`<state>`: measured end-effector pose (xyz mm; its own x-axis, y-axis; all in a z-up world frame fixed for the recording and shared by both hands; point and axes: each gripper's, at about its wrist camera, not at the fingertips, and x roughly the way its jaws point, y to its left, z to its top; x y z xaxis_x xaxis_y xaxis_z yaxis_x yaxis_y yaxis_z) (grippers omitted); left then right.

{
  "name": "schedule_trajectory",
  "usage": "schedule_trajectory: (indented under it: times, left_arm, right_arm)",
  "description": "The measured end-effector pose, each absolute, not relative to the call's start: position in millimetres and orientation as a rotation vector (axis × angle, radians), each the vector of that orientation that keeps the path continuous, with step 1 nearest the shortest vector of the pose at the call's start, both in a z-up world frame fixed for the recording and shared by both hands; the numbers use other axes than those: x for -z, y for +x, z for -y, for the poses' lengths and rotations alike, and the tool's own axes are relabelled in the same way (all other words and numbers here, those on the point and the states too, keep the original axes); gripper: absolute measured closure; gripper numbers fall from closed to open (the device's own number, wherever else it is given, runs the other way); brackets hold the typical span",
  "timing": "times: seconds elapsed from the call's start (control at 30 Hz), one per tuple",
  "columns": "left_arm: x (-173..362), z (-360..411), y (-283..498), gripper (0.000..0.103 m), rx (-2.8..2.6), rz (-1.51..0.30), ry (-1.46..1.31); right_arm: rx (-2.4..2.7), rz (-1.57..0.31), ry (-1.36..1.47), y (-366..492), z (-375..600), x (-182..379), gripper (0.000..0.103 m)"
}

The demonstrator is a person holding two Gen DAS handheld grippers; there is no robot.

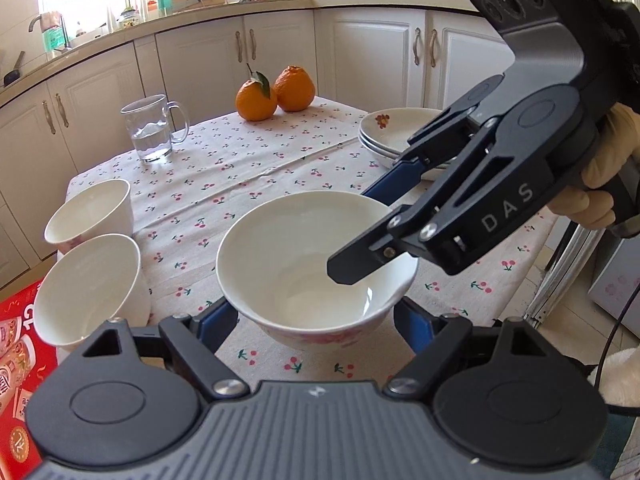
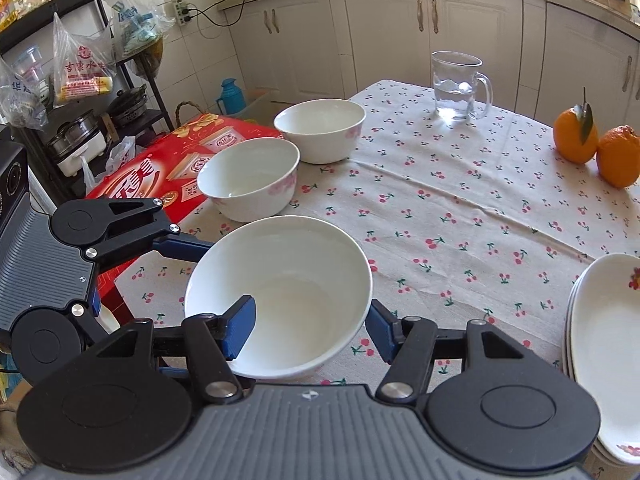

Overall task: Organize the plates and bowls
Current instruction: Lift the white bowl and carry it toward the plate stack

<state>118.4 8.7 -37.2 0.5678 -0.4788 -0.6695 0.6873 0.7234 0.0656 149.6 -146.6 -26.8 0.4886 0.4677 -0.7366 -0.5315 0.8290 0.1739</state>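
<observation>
A white bowl (image 1: 304, 256) with pink flowers hangs just above the cherry-print tablecloth (image 1: 240, 168), held from two sides. My left gripper (image 1: 314, 320) spans it, a blue pad pressed on each side of its body. My right gripper (image 1: 360, 236) comes in from the right and pinches the bowl's wall, one finger inside and one outside. In the right wrist view the bowl (image 2: 288, 276) fills the space between the right gripper's (image 2: 310, 330) pads. Two more white bowls (image 1: 92, 216) (image 1: 88, 284) stand at the table's left edge. A stack of plates (image 1: 396, 132) lies at the right.
A glass mug of water (image 1: 150, 128) and two oranges (image 1: 276, 94) stand at the far side of the table. A red box (image 2: 160, 168) lies beside the table, by the two bowls (image 2: 320, 128) (image 2: 248, 176). White cabinets ring the room. A person's hand (image 1: 600, 176) holds the right gripper.
</observation>
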Motion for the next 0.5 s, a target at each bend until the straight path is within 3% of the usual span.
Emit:
schedule_trajectory:
  times: [0.5]
  left_arm:
    - [48,12,139,0.018,0.738,-0.688,0.347]
  right_arm:
    - [-0.539,-0.872,-0.063,159,168,33,0.036]
